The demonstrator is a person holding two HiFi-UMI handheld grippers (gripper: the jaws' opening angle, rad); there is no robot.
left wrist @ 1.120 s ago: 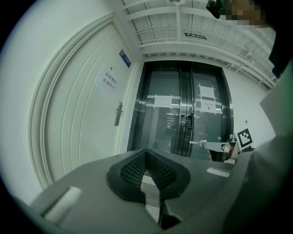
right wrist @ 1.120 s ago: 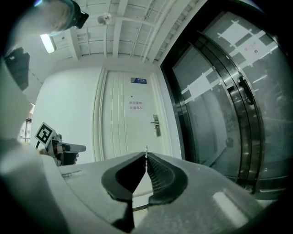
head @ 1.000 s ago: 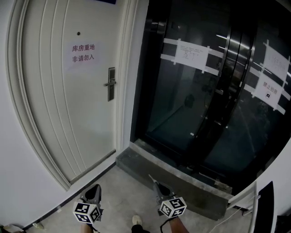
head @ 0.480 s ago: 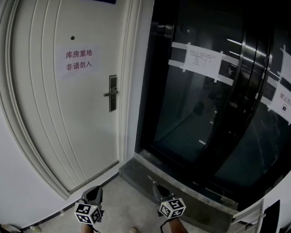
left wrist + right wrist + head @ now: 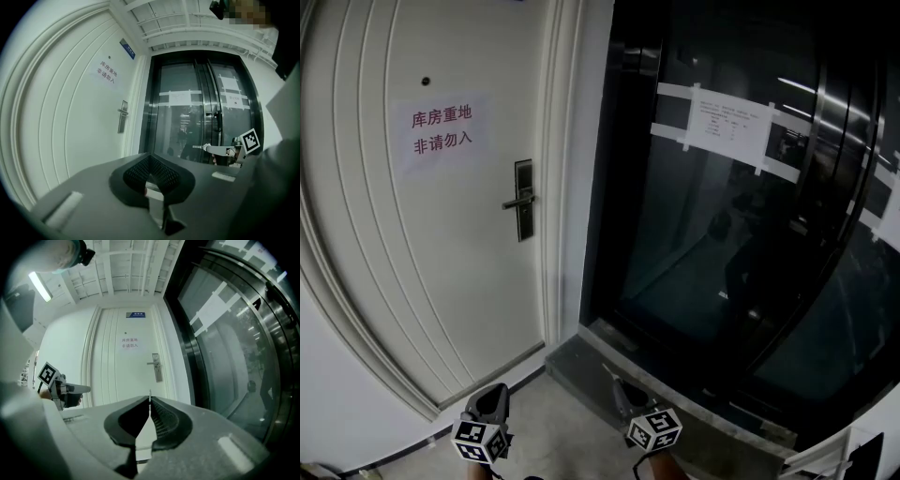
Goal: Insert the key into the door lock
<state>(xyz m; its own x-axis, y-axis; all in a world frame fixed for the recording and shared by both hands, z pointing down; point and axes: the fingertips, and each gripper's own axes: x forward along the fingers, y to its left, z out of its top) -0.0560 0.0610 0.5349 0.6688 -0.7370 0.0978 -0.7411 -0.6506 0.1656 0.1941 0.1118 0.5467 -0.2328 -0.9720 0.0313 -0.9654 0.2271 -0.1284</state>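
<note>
Right gripper: jaws closed tight on a thin silvery metal key, its narrow blade standing edge-on out of the tips and pointing forward. Left gripper: jaws together, nothing between the pads. Both are held low and roughly level, side by side but apart, each with a black-and-white marker cube behind the jaws. The left gripper view catches the right gripper at its right edge, with the key tip sticking out toward that picture's left. The key is well apart from the lock, no contact. Straight ahead of the right gripper: tall white panelled door, shut, with a dark metal lock plate near its right-hand edge and a short lever handle jutting left from the plate. In the right gripper view the plate sits just above and slightly right of the key tip. On the door: white paper sign with red characters, and a small dark peephole above it. A blue nameplate sits over the frame. Right of the door, past a white jamb: tall black-framed glass doors, dark and reflective, with white paper notices taped across. Below them is a grey stone threshold step. Pale grey floor lies under the grippers.
</note>
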